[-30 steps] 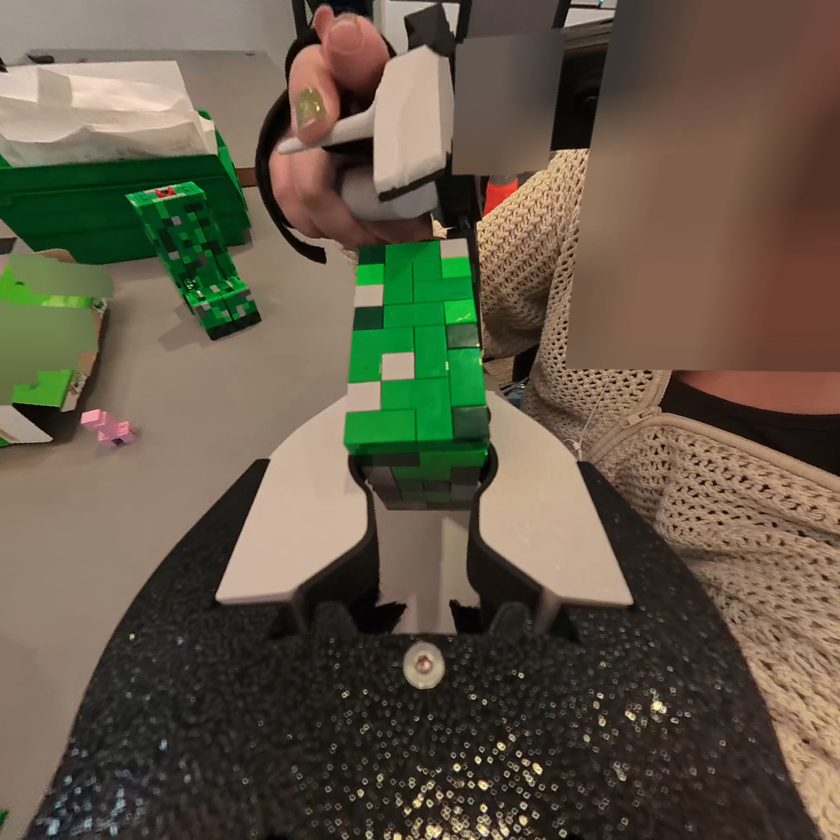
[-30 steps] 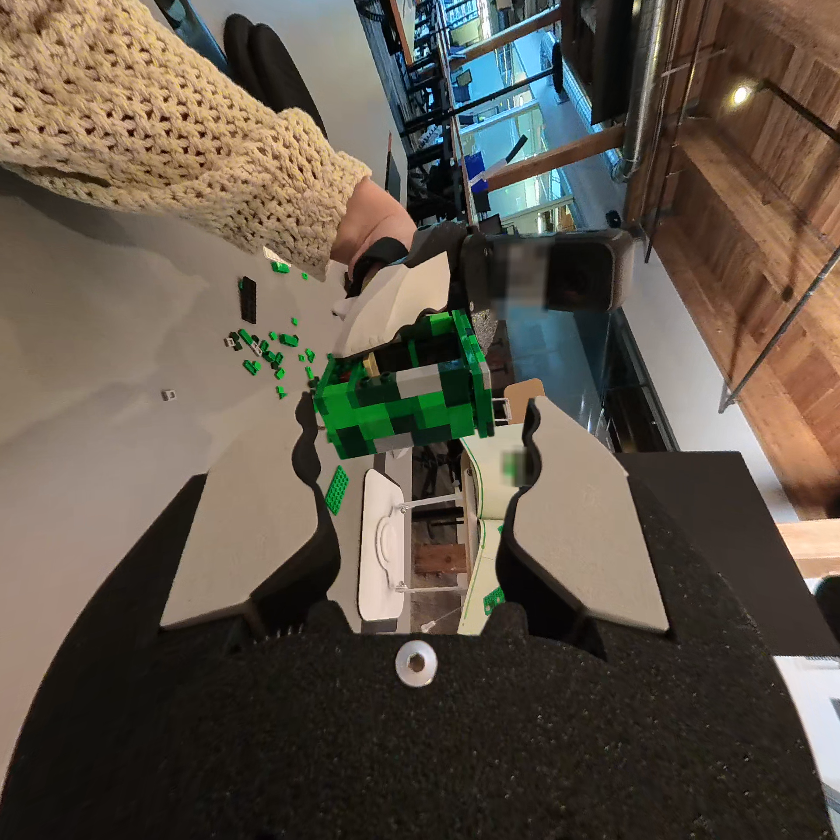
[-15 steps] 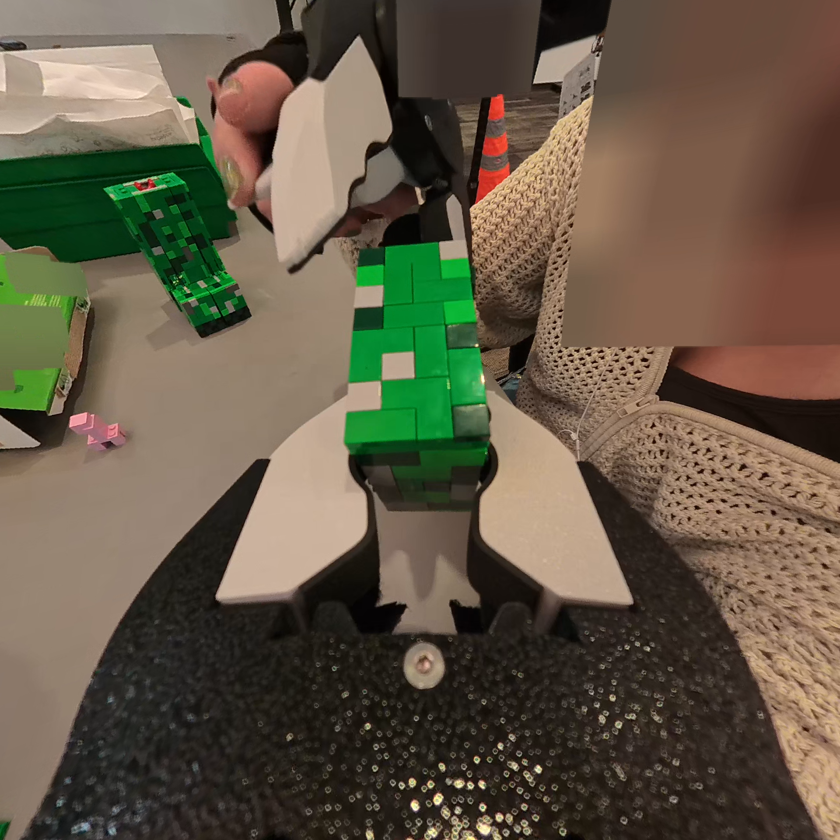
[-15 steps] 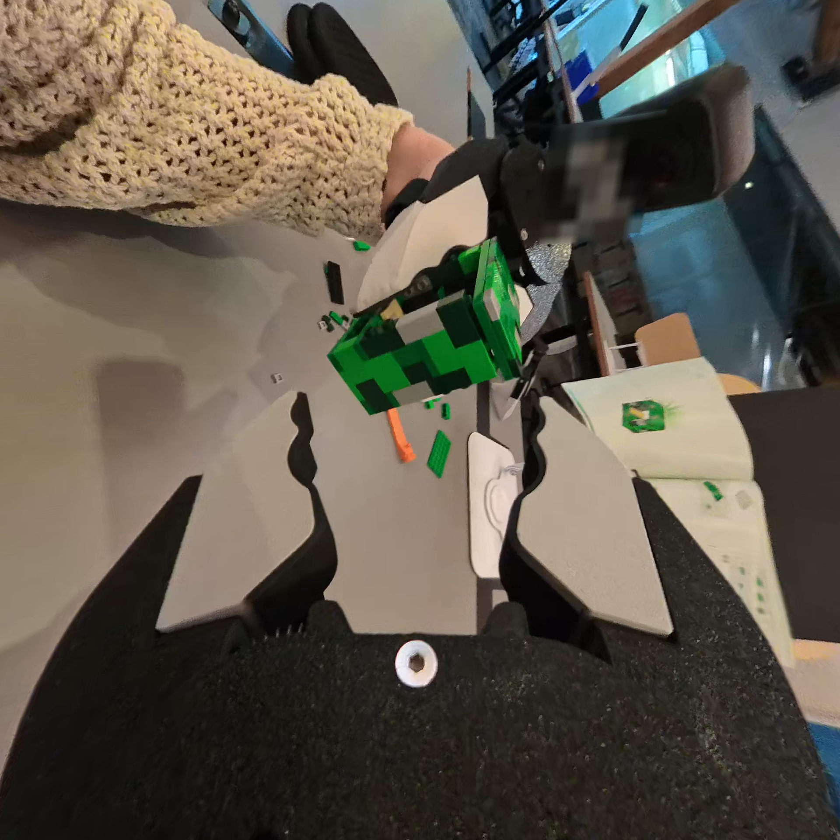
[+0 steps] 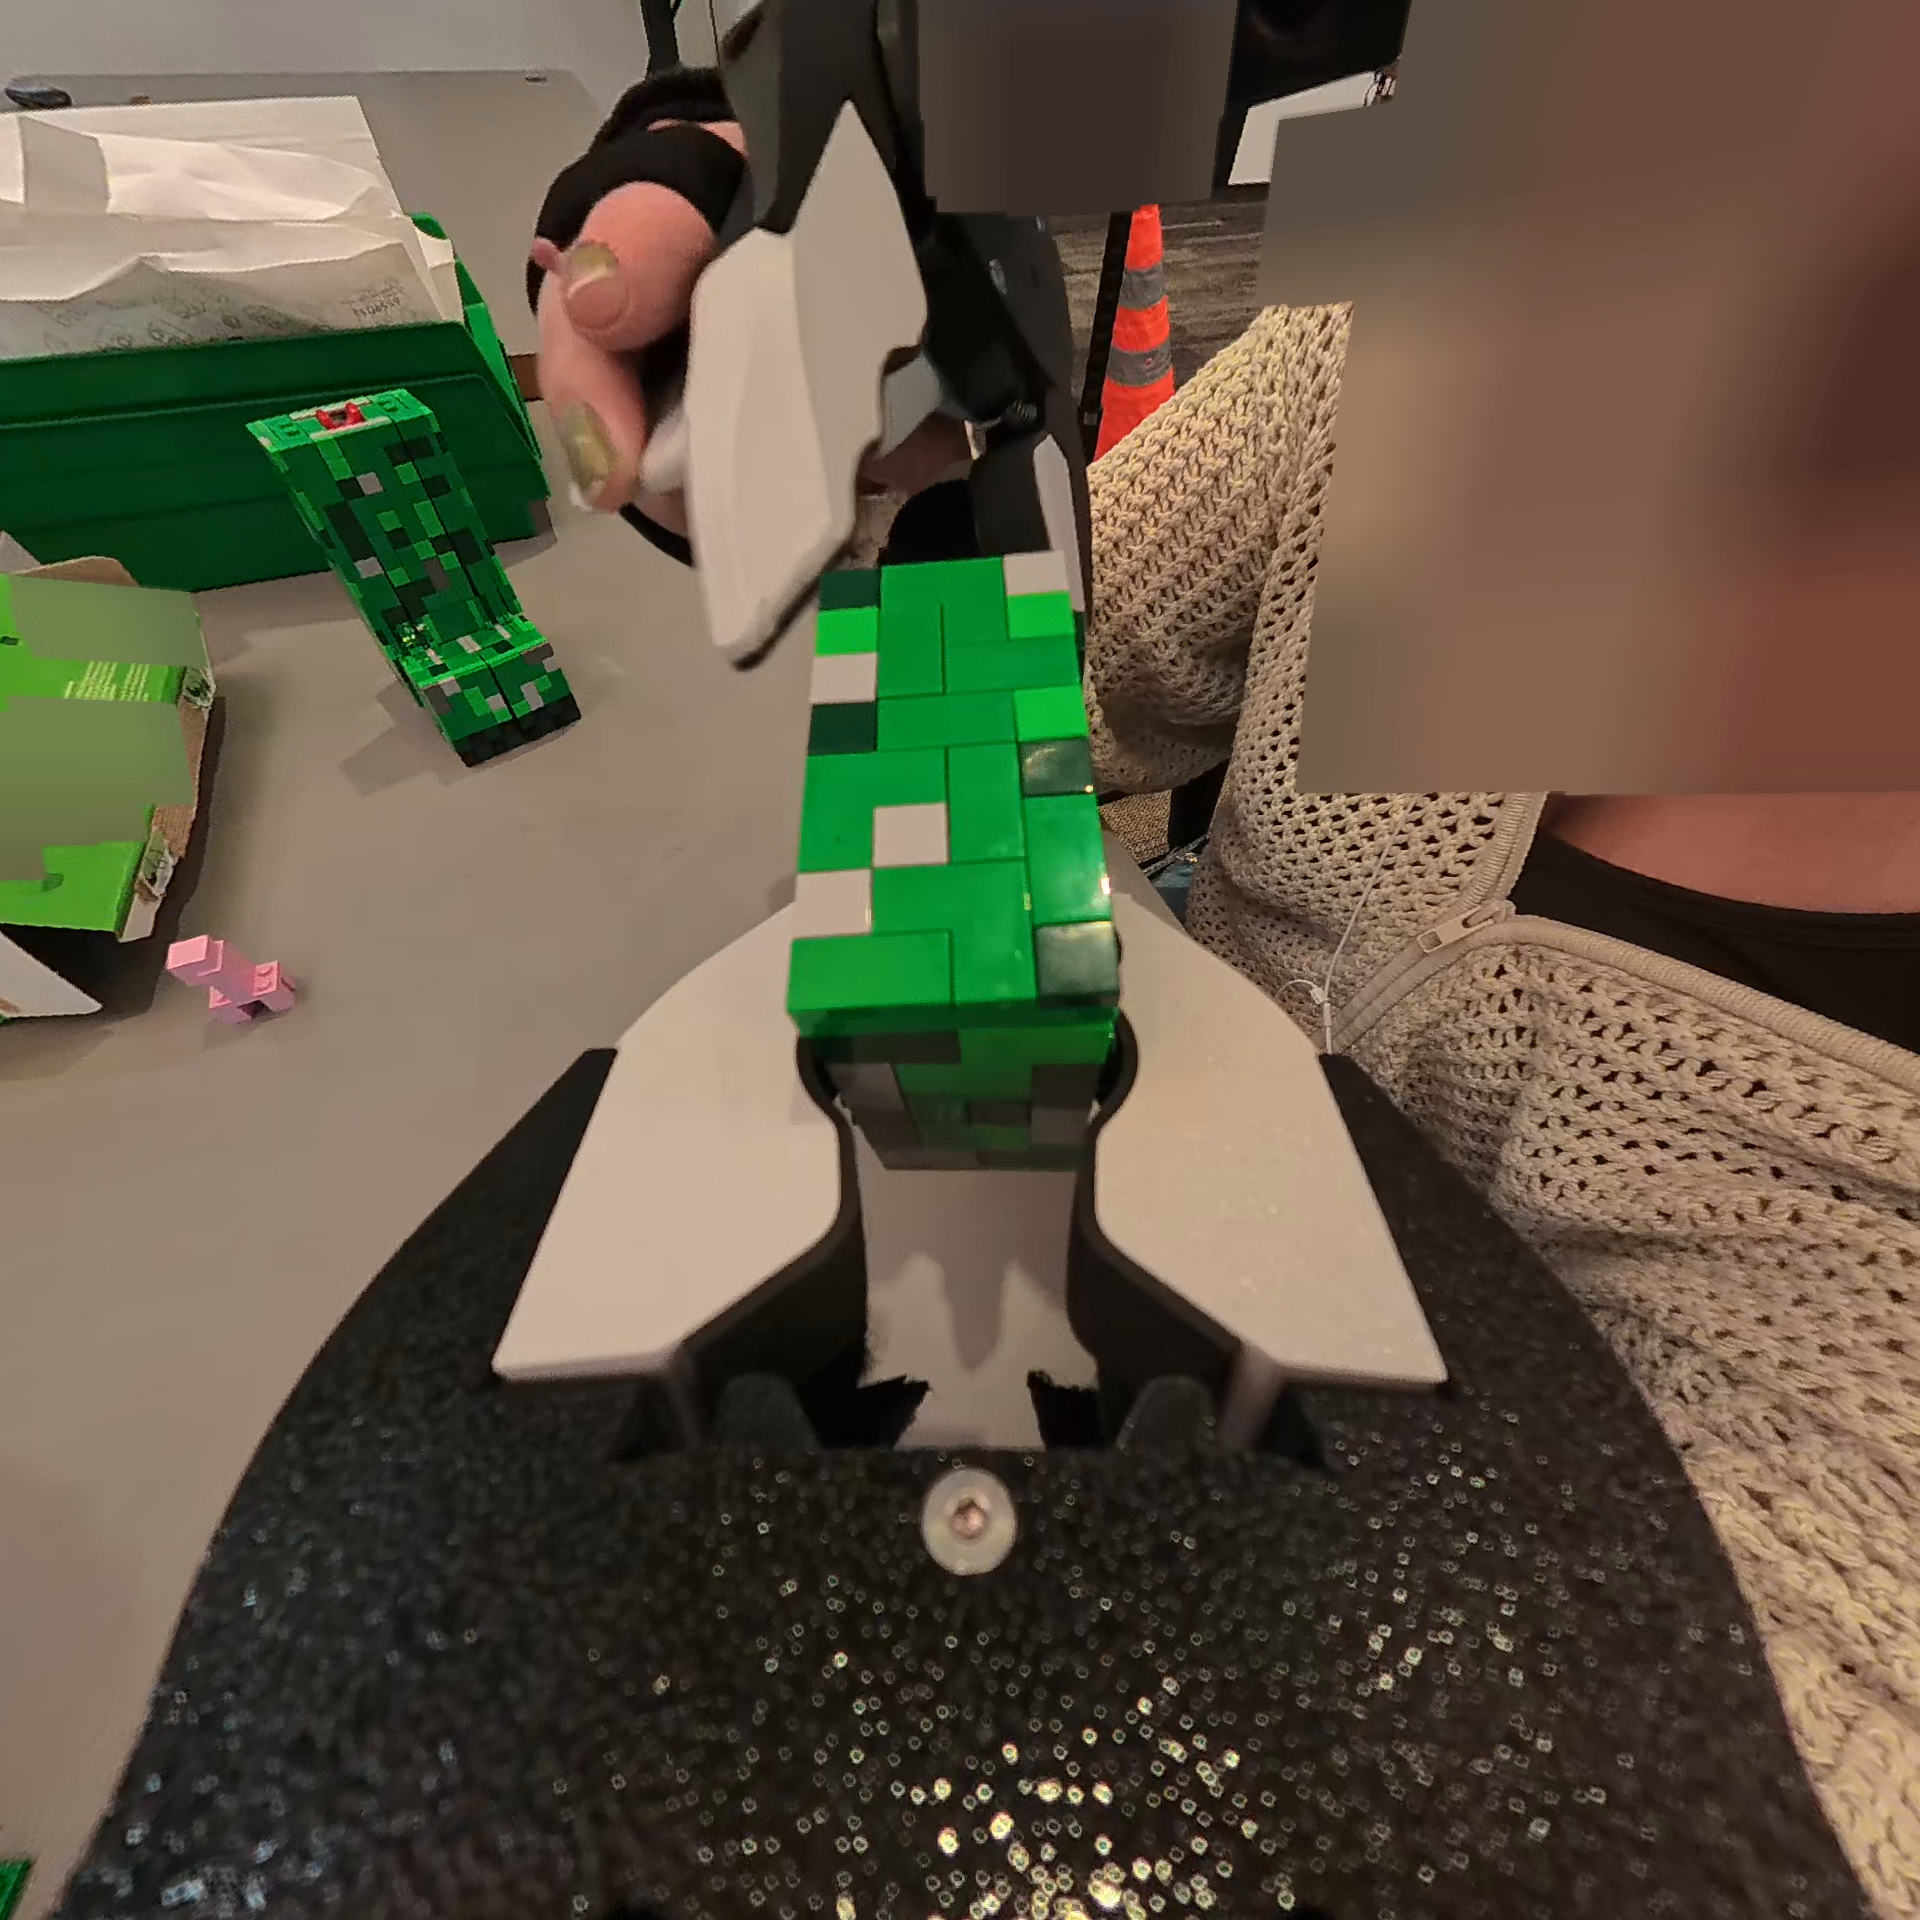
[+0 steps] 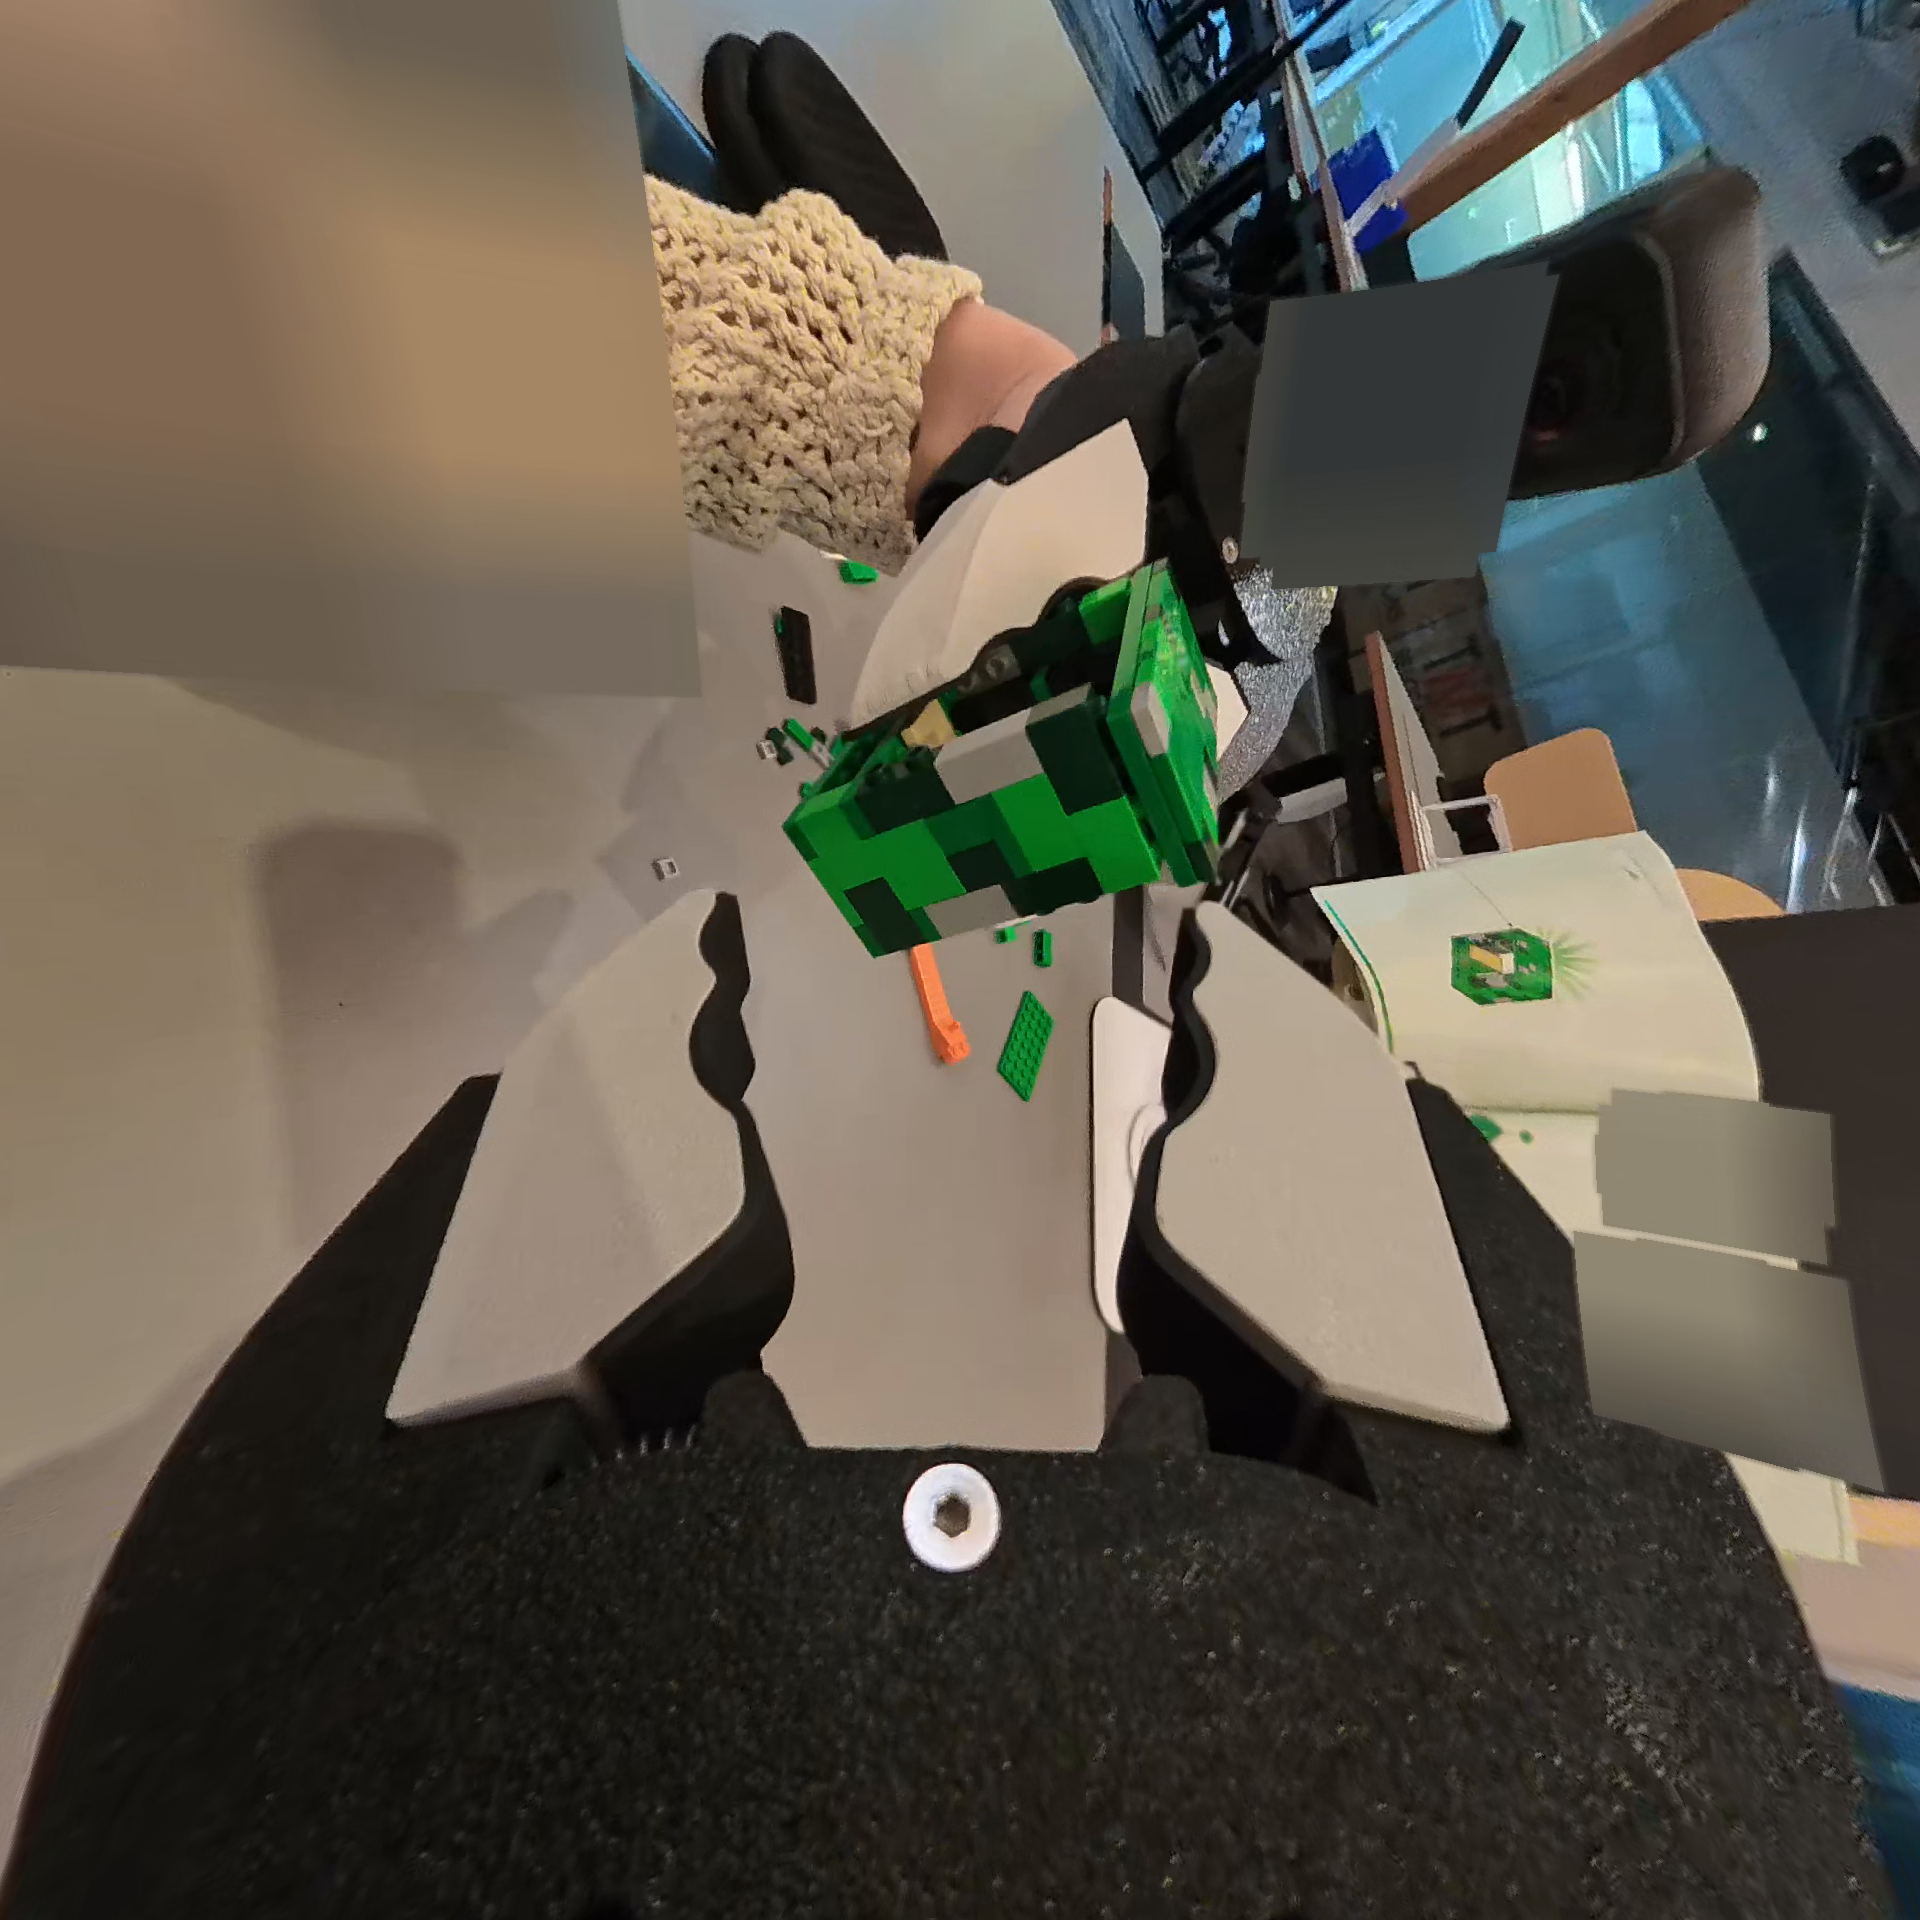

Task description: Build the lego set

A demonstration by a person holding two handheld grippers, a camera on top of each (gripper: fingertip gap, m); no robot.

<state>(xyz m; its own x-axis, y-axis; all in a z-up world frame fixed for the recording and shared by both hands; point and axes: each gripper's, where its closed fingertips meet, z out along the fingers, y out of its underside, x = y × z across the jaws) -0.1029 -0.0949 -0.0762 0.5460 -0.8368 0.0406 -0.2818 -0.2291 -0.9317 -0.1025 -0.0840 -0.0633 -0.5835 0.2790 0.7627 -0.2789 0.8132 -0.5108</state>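
While the left gripper (image 5: 961, 1039) is clamped on the lower end of the green lego block (image 5: 951, 831), the block is lifted above the grey tabletop (image 5: 416, 935), with its pixel-pattern face turned to the left wrist camera. Both fingers press against the sides of the block.

The right gripper (image 6: 961, 956) is spread wide and holds nothing; in the right wrist view the block (image 6: 997, 821) floats just beyond its fingertips, tilted, without touching them. One side of the block is not covered, so dark inner parts are visible there. In the left wrist view one white finger of the right gripper (image 5: 800, 416) hangs close to the far upper corner of the block.

Near the far left edge of the tabletop lies a green creeper figure (image 5: 416, 582), leaning against a green box (image 5: 208, 436). A small pink figure (image 5: 234, 977) stands closer, at the left. Under the block, an orange tool (image 6: 935, 1008), a green plate (image 6: 1025, 1044) and small loose pieces (image 6: 795, 738) are scattered. An open instruction booklet (image 6: 1558, 987) lies at the right.
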